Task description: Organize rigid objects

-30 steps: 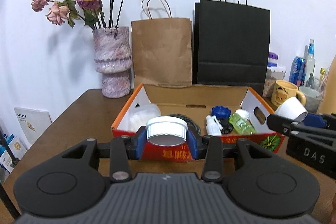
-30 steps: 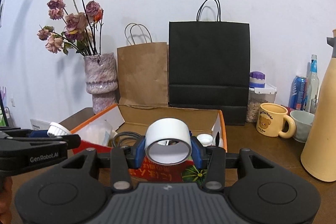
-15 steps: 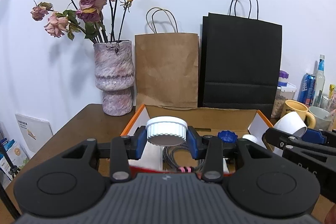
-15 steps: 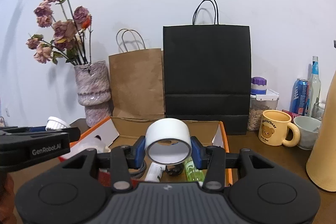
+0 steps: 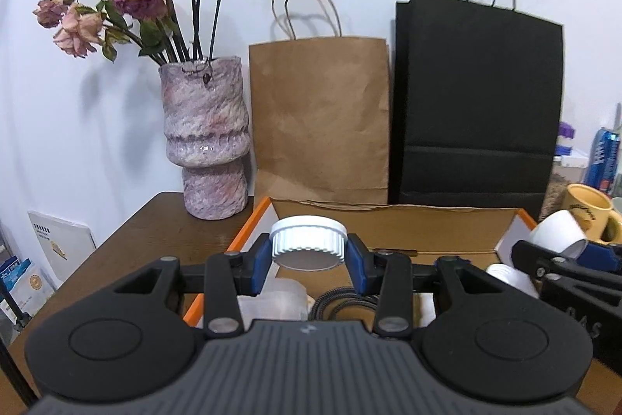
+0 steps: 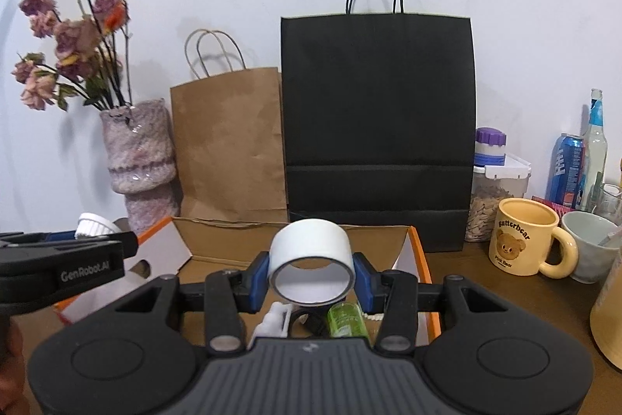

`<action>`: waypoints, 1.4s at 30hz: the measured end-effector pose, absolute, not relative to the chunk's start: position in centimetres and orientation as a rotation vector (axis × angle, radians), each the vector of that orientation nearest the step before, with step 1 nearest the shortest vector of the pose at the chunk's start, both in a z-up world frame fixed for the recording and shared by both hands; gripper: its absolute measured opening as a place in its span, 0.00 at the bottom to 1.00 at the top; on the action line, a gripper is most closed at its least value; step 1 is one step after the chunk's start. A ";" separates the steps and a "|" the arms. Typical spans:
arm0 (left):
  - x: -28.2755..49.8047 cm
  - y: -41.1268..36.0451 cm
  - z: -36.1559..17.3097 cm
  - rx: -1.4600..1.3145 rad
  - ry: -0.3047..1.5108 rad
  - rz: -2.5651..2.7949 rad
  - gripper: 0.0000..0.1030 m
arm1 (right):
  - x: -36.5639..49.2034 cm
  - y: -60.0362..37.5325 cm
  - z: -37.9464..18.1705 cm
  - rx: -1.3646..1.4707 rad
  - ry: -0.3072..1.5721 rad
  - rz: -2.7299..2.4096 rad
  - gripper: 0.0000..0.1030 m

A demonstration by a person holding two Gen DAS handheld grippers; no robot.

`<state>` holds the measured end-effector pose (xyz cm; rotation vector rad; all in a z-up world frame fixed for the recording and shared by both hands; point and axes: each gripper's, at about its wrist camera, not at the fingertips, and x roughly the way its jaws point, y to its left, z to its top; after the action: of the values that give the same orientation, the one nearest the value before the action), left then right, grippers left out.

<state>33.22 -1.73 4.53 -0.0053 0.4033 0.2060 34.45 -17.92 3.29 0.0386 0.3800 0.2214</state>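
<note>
My left gripper [image 5: 309,253] is shut on a white ribbed jar lid [image 5: 308,238], held above the left part of an open orange-edged cardboard box [image 5: 392,230]. My right gripper [image 6: 311,275] is shut on a white tape roll [image 6: 311,251], held over the right part of the same box [image 6: 217,244]. Below it in the box lie a green bottle [image 6: 344,317] and a small white bottle [image 6: 274,321]. Under the left gripper I see a coiled black cable [image 5: 342,300] and a clear plastic piece [image 5: 272,300]. Each gripper shows at the edge of the other's view.
Behind the box stand a mottled pink vase of dried roses [image 5: 206,139], a brown paper bag [image 5: 320,119] and a black paper bag [image 6: 379,127]. To the right are a yellow bear mug [image 6: 523,238], a grey cup [image 6: 589,246], a seed jar [image 6: 495,189], a blue can [image 6: 565,170] and a bottle [image 6: 594,146].
Both grippers have moved forward over the box with their loads; the box's red front wall has dropped out of sight and the bags and vase loom larger.
</note>
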 end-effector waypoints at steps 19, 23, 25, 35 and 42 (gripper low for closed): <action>35.5 0.6 3.7 0.018 0.398 0.210 1.00 | 37.0 -19.5 2.1 0.020 0.397 0.153 1.00; 34.8 0.4 4.1 0.018 0.385 0.201 1.00 | 36.0 -19.7 2.6 0.022 0.384 0.158 1.00; 34.1 0.3 4.4 0.017 0.378 0.197 1.00 | 35.3 -19.9 2.9 0.026 0.375 0.159 1.00; 28.6 0.0 6.0 0.014 0.331 0.176 1.00 | 30.0 -21.4 4.5 0.044 0.327 0.172 1.00; 23.8 -0.2 6.7 0.023 0.327 0.157 1.00 | 25.2 -22.0 5.7 0.042 0.306 0.198 1.00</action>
<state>23.84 -0.15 6.66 0.0235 0.3272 0.1571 25.19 -21.98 5.66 0.0423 0.3062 0.1984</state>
